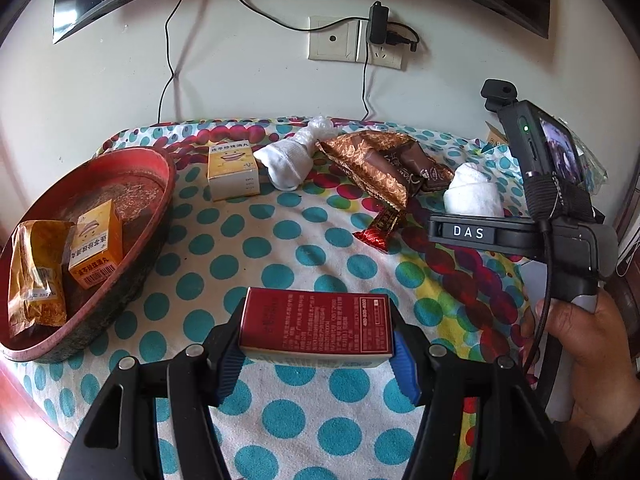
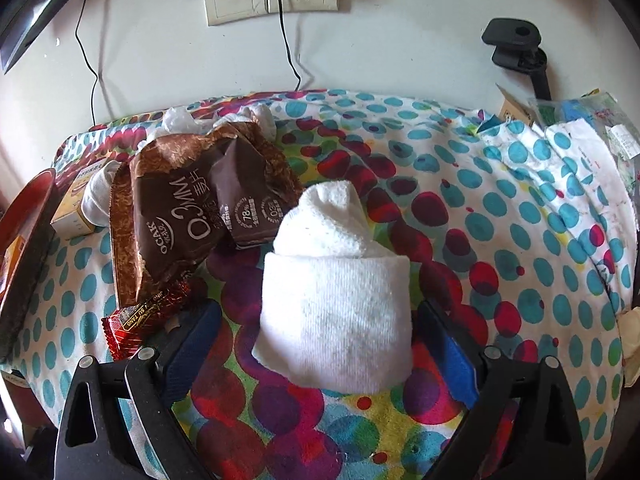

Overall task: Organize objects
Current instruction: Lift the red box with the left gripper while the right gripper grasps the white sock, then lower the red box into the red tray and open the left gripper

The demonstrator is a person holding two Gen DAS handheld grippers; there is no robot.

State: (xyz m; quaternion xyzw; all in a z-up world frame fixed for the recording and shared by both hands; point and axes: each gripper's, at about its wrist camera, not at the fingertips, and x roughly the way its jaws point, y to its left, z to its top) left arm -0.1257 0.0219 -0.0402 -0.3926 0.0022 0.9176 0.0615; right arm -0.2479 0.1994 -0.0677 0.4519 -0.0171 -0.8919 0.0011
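A red box [image 1: 316, 322] sits clamped between the pads of the left tool [image 1: 316, 354], held above a bench draped in a dotted cloth [image 1: 280, 236], its printed face turned up toward the camera. To the left of it, a round red tray [image 1: 160, 184] rests on the cloth and holds an orange box [image 1: 96, 244] standing upright and a gold packet [image 1: 36, 272] lying beside it. A white box [image 1: 234, 172] stands on the cloth just past the tray's far rim, next to a knotted white sock [image 1: 286, 164]. Further right lie a torn brown wrapper [image 2: 188, 216] and, at its near end, a small red candy [image 2: 144, 320]. The right tool [image 2: 320, 344] is spread wide, its jaws standing on either side of a rolled white sock [image 2: 336, 304] that lies on the cloth; whether the pads touch the sock cannot be told from the right wrist view, and nothing shows them pressing it. In the left wrist view a hand [image 1: 592, 360] grips the right tool's handle at the bench's right edge. Behind the bench, a wall socket [image 1: 352, 44] carries a black charger [image 1: 378, 24] with cables trailing down to the cloth.
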